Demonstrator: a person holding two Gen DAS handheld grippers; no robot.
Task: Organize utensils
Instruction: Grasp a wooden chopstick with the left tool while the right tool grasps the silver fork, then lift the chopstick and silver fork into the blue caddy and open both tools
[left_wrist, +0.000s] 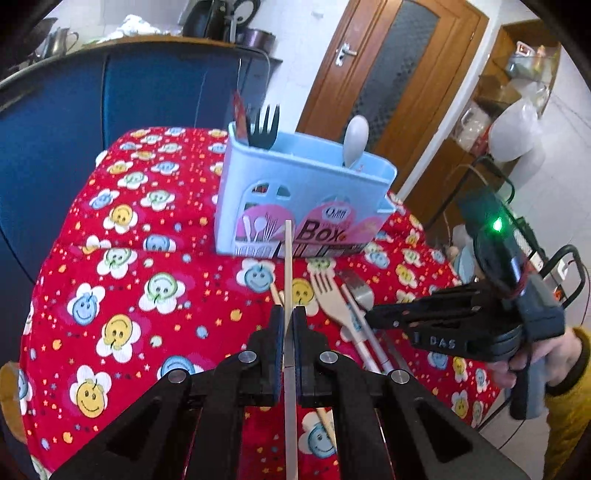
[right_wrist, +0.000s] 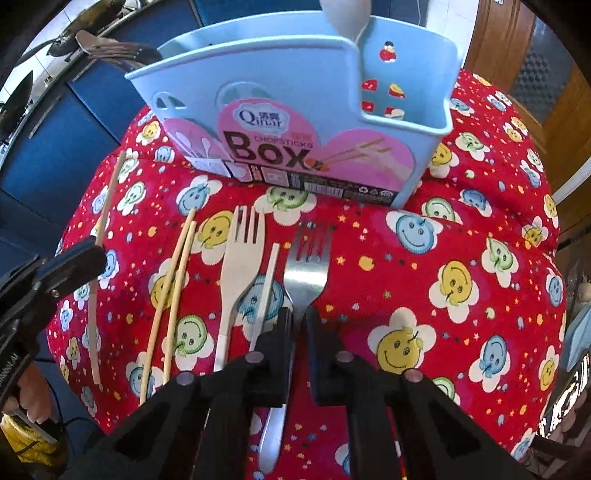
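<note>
A light blue chopstick box (left_wrist: 303, 192) stands on the red smiley cloth (left_wrist: 129, 295); it holds a black fork (left_wrist: 264, 127) and a white spoon (left_wrist: 355, 138). My left gripper (left_wrist: 289, 314) is shut on a pale chopstick (left_wrist: 288, 258), lifted in front of the box. My right gripper (right_wrist: 300, 317) is shut on the neck of a metal fork (right_wrist: 308, 266) lying on the cloth. Beside it lie a wooden fork (right_wrist: 240, 258), a white stick (right_wrist: 267, 280) and two chopsticks (right_wrist: 173, 288). The box also shows in the right wrist view (right_wrist: 295, 103).
A blue cabinet (left_wrist: 110, 103) stands behind the table, with pots on top. A wooden door (left_wrist: 388, 74) is at the back right. The table drops off at the cloth's edges on all sides.
</note>
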